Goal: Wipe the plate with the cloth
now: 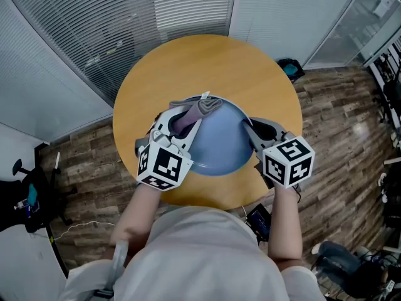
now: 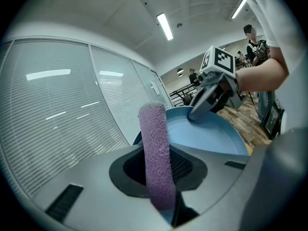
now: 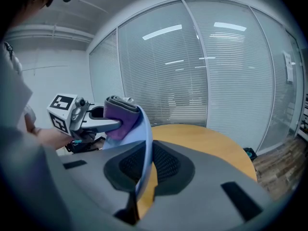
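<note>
Left gripper [image 1: 186,123]: jaws clamped on a folded purple cloth [image 2: 155,148], which lies against the plate's upper rim.
Right gripper [image 1: 252,135]: jaws pinching the rim of the blue plate [image 1: 222,140].
Plate: held tilted between both grippers, above a round wooden table [image 1: 250,68].

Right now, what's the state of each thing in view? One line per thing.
plate: held tilted up on edge, rim clamped in the right gripper.
cloth: folded, clamped in the left gripper, pressed at the plate's far rim.
left gripper: shut on the cloth.
right gripper: shut on the plate's rim.
</note>
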Demonstrator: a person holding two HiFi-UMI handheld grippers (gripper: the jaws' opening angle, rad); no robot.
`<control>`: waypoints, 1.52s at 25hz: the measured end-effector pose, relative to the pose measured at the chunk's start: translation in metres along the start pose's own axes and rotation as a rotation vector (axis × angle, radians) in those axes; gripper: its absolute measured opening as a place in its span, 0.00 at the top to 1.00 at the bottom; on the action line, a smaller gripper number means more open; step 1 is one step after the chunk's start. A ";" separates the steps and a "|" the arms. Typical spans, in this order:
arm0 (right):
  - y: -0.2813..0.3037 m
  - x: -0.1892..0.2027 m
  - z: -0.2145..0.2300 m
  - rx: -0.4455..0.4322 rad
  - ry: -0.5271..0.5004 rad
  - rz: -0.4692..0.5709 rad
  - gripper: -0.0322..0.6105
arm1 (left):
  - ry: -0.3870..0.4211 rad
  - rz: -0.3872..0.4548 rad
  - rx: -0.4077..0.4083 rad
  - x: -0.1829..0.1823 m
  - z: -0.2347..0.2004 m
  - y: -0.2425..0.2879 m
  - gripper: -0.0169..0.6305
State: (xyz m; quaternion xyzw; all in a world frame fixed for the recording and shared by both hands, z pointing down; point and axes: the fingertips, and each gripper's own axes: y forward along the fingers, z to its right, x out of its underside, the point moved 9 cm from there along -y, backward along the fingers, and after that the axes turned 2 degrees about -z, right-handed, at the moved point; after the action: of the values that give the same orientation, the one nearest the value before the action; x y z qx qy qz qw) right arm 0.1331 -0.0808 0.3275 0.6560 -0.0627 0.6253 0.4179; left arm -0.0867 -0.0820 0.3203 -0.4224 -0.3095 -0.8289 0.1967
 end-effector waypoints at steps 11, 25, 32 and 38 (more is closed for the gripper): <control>0.005 0.004 -0.003 -0.003 -0.006 -0.020 0.90 | 0.098 -0.023 0.047 -0.004 0.010 0.008 0.85; 0.005 0.008 -0.002 -0.002 0.004 -0.032 0.90 | 0.276 -0.076 0.100 -0.009 0.027 0.016 0.85; 0.006 0.009 0.004 0.005 0.019 -0.032 0.90 | 0.380 -0.110 0.109 -0.006 0.032 0.023 0.85; 0.004 0.012 0.007 0.005 0.042 -0.021 0.90 | 0.395 -0.127 0.102 -0.001 0.032 0.023 0.85</control>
State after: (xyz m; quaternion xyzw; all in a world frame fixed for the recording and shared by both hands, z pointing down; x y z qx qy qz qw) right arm 0.1391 -0.0825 0.3409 0.6442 -0.0456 0.6348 0.4242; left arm -0.0547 -0.0770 0.3419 -0.2207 -0.3325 -0.8897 0.2219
